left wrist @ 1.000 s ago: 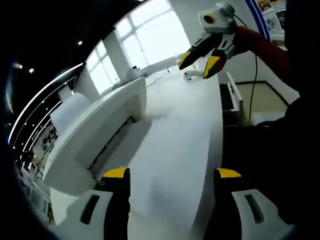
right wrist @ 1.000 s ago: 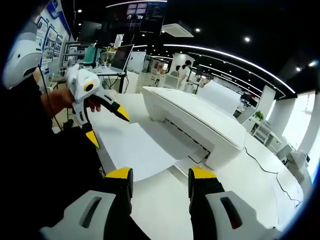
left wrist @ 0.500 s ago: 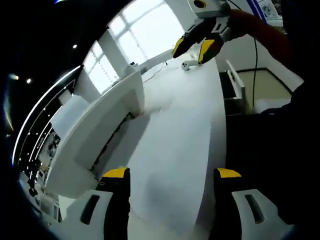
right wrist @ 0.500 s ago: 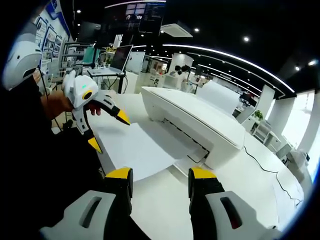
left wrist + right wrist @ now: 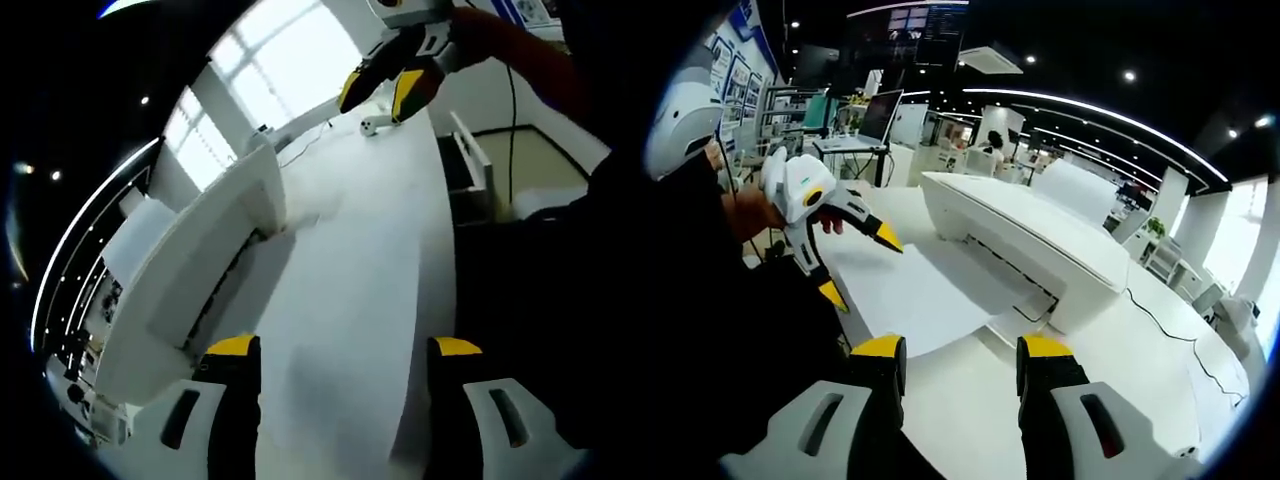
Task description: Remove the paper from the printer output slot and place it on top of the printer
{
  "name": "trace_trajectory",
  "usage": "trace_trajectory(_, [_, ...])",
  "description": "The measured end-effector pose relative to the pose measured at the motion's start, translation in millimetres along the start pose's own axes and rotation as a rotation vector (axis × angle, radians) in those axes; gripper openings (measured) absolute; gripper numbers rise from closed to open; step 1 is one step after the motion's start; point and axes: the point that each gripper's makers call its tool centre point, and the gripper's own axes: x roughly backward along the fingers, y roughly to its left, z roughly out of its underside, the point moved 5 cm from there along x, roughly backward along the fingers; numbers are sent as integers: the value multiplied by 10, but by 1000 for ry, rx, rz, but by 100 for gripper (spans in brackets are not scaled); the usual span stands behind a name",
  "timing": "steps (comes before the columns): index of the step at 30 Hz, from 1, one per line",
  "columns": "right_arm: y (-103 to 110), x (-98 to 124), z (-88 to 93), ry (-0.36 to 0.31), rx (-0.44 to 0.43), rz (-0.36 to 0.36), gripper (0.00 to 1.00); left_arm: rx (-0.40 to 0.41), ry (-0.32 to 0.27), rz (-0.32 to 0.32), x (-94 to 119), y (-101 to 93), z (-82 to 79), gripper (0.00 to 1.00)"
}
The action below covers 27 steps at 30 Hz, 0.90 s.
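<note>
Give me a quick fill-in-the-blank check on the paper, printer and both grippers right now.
1. The paper sticks out of the printer's output ____.
2. Both the left gripper and the right gripper are ____.
3. The fingers have ____ tips.
4. Neither gripper is ____ the paper yet.

Missing words: slot; open; yellow; holding

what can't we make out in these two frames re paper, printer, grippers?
- Paper back edge: right gripper view, hidden inside the printer output slot.
- Paper near edge: left gripper view, cut off behind the left hand-held gripper jaws.
- Paper outline: left gripper view, white on white table, washed out.
- Right hand-held gripper body: left gripper view, cut by the top edge.
- Stack behind the printer: right gripper view, too small to identify.
</note>
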Motion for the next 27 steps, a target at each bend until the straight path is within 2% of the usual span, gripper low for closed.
trace_trajectory(8, [-3,11,18,-1,-6,2,40,-30,5,-30,-34,8,-24,70])
trace_trajectory(20, [-6,17,13,-4,-8,1,40,-33,12,-49,-100,14,-3,66])
trace_trajectory(27, [-22,41,-10,-10,-8,3,40,-75,47,-67,-121,8,4,63])
